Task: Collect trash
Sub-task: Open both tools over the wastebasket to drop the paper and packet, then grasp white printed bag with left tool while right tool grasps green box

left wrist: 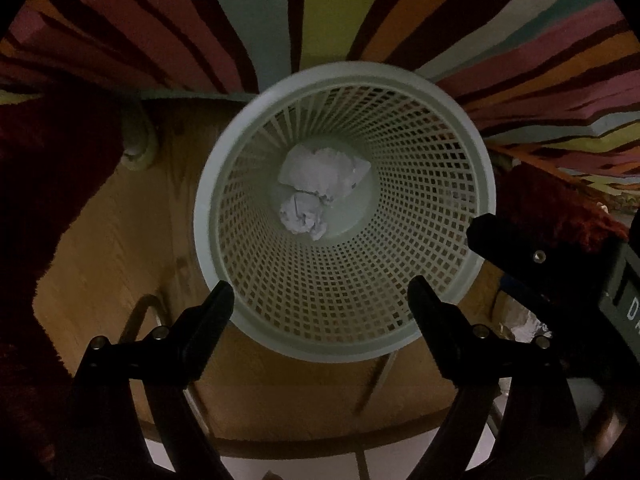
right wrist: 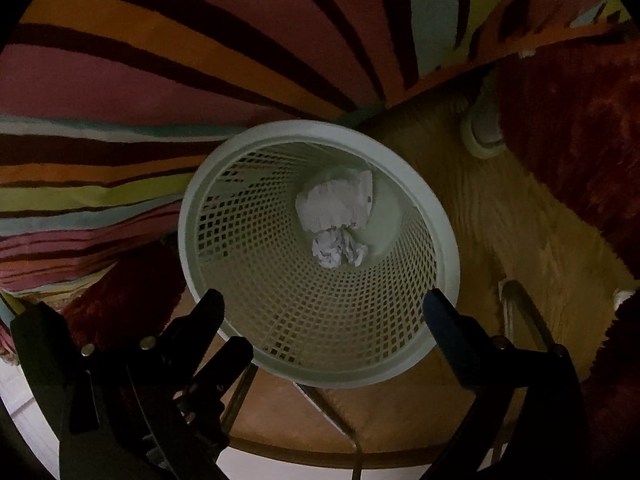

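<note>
A pale green mesh waste basket [left wrist: 476, 184] stands on a round wooden table, seen from above; it also shows in the right wrist view [right wrist: 188, 236]. Two crumpled white paper balls lie at its bottom: a larger one [left wrist: 320, 176] [right wrist: 336, 204] and a smaller one [left wrist: 302, 216] [right wrist: 338, 250] touching it. My left gripper [left wrist: 320, 300] is open and empty above the basket's near rim. My right gripper [right wrist: 324, 312] is open and empty above the near rim too. The right gripper's finger [left wrist: 516, 252] shows at the right of the left wrist view.
The wooden table [left wrist: 120, 240] holds a whitish ring-shaped object [left wrist: 138, 148] [right wrist: 482, 136]. A striped multicoloured rug [left wrist: 280, 12] lies beyond. Dark red fuzzy fabric [left wrist: 48, 184] [right wrist: 576, 128] flanks the table. A bit of white paper [left wrist: 526, 326] lies low right.
</note>
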The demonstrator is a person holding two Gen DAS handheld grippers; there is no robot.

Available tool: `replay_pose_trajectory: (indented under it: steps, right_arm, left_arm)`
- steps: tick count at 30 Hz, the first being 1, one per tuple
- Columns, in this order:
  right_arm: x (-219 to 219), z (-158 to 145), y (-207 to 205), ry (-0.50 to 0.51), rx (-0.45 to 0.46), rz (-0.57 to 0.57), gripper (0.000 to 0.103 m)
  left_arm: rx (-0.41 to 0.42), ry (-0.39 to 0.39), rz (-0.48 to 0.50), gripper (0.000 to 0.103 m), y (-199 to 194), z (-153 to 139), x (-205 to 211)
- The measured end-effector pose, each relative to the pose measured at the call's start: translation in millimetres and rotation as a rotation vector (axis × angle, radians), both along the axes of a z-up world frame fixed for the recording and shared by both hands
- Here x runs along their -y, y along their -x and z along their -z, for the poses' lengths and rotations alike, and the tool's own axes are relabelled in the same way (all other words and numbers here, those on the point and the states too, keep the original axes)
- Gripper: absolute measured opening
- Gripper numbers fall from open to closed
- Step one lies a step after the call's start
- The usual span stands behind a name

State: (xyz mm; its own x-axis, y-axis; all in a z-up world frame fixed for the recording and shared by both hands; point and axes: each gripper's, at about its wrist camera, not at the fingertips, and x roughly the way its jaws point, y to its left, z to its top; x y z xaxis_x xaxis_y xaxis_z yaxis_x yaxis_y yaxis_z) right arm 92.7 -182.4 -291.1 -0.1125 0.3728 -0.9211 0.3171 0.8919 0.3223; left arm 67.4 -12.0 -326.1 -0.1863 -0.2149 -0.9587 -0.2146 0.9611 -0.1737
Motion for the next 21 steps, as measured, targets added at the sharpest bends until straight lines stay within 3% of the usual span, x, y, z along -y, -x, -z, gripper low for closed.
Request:
replay_pose_trajectory:
  steps: [14,21]
  right_arm:
    - [-10.4,-57.6,5.7,0.032,0.208,-0.099,0.095]
    - [-6.8,-101.1,14.4,-0.01,0.339,-0.118,0.095]
  left_arm:
    - [0.182,-0.049,-0.024,0.086,0.7,-51.3,-8.3]
    - [0.357,-0.075,-0.01,0.086,2.7,-99.6,-11.5]
